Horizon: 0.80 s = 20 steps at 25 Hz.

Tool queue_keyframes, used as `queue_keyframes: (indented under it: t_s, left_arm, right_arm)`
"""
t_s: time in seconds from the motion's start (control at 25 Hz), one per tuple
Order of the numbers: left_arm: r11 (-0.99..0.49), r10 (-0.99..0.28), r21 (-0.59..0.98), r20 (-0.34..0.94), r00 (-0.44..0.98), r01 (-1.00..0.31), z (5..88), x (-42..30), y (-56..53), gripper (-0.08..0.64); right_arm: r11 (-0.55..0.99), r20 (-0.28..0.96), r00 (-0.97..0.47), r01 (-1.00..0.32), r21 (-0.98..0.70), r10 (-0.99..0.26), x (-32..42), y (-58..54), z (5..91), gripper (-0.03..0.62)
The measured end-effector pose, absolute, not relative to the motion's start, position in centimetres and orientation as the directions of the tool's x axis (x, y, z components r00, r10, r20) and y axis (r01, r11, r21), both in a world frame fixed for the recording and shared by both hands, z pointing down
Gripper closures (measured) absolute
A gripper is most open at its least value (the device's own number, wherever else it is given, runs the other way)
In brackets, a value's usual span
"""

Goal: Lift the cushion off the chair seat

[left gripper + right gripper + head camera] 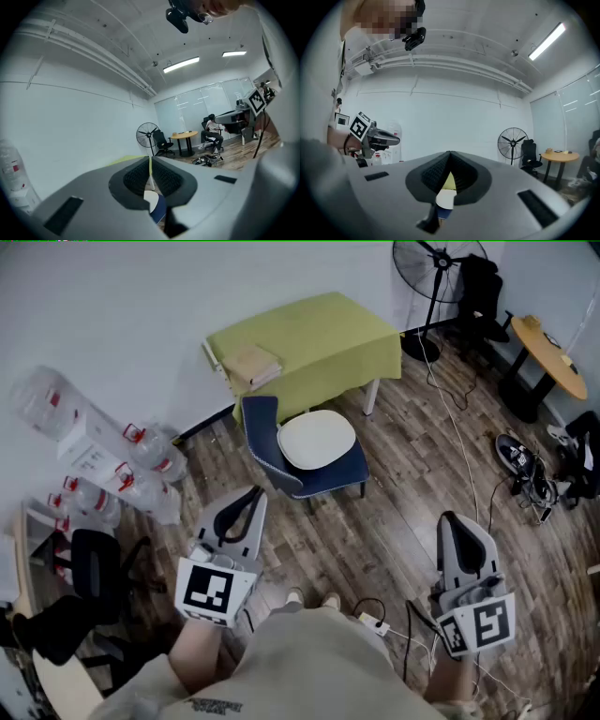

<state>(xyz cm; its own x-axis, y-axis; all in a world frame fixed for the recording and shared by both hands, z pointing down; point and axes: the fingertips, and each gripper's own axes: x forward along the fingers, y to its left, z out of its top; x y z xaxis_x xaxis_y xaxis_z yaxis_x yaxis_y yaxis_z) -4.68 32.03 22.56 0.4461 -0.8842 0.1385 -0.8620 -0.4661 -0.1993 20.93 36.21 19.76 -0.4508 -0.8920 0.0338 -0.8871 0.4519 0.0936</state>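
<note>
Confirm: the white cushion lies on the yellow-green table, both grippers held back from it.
Wrong. The head view shows the white cushion on the seat of the blue chair, not the yellow-green table. The left gripper and right gripper are held back from it.

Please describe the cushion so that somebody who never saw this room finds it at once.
A table under a yellow-green cloth stands against the white wall. Directly before it is a dark blue chair, and the cushion lies flat on its seat. It is the only white, rounded pad; the tan folded item lies on the table.
</note>
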Motion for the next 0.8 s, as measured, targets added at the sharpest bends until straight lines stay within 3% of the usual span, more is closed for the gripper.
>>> queue_keyframes:
  t_s: [0.8]
  left_arm:
    - [-0.457, -0.889, -0.207, 0.147, 0.434, -0.865, 23.0, -3.7, 33.0, 0.526]
  right_arm:
    - [0.462, 0.007, -0.462, -0.885, 0.052, -0.887, 21.7, 36.8, 20.1, 0.569]
